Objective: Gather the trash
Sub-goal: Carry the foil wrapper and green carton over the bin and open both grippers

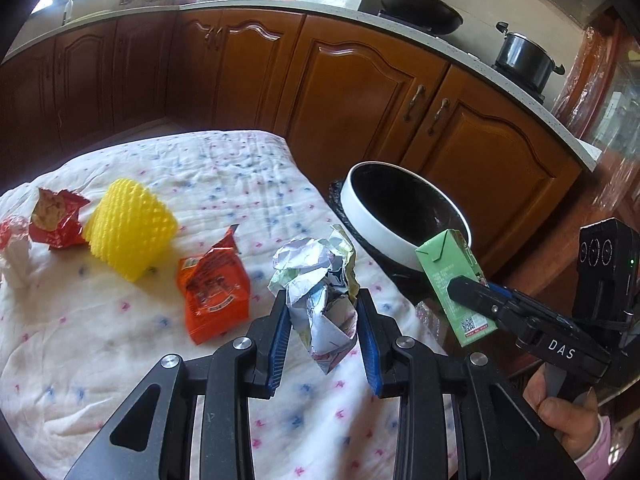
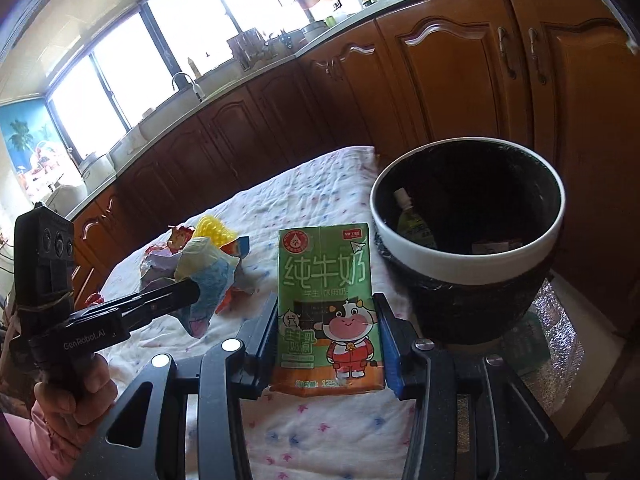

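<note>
My left gripper is shut on a crumpled paper wrapper and holds it above the cloth-covered table. My right gripper is shut on a green milk carton, held upright beside the trash bin. The bin has a white rim and a black liner and stands just off the table's right edge. A bottle lies inside it. In the left wrist view the carton and the bin show at right. On the table lie an orange packet, yellow foam netting and a red wrapper.
White tissue lies at the table's far left edge. Brown kitchen cabinets run behind the table, with a wok and a pot on the counter. A silvery bag lies on the floor beside the bin.
</note>
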The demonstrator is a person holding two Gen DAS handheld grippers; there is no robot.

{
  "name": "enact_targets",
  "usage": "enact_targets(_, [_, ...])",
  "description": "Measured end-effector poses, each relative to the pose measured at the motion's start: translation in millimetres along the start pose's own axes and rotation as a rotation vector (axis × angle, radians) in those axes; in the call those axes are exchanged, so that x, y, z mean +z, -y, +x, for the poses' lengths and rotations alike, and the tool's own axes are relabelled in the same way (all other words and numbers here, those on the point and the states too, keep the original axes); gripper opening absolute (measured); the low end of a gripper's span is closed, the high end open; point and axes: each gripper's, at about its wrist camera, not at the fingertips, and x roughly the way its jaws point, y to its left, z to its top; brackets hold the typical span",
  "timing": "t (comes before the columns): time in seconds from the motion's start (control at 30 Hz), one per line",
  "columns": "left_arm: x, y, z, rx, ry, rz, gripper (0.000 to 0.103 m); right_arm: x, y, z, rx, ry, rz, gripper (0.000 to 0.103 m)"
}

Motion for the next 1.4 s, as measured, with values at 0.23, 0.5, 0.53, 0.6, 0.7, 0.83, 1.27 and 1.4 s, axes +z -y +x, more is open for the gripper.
enact_targets(0.23, [17, 20, 24, -0.016, -0.008, 0.034, 0.030, 15, 19, -4, -0.033, 0.037, 0.014, 0.044])
enact_targets(0.5, [40, 38, 52, -0.031, -0.023, 0.077, 0.030, 28, 41, -7, -0.068, 0.056, 0.040, 0.044])
enact_targets(0.53, [44, 40, 57, -0.033, -0.026, 0.081, 0.030, 30, 45, -7, -0.073, 0.057, 0.045, 0.044])
enact_targets(0.6, [50, 43, 64, -0.042, -0.033, 0.086, 0.030, 33, 50, -7, -0.081, 0.061, 0.054, 0.044])
enact_targets(0.7, [62, 48, 76, -0.048, -0.037, 0.094, 0.030, 39, 58, -7, -0.094, 0.064, 0.063, 0.044])
enact_targets(0.83, [79, 55, 91, -0.048, -0.042, 0.112, 0.030, 47, 64, -5, -0.121, 0.070, 0.064, 0.044])
enact_targets(1.27, [115, 77, 150, -0.033, -0.103, 0.166, 0.031, 63, 84, 8, -0.165, 0.035, 0.080, 0.044])
enact_targets(1.4, [119, 81, 169, -0.029, -0.144, 0.166, 0.031, 67, 89, 15, -0.183, 0.015, 0.075, 0.044])
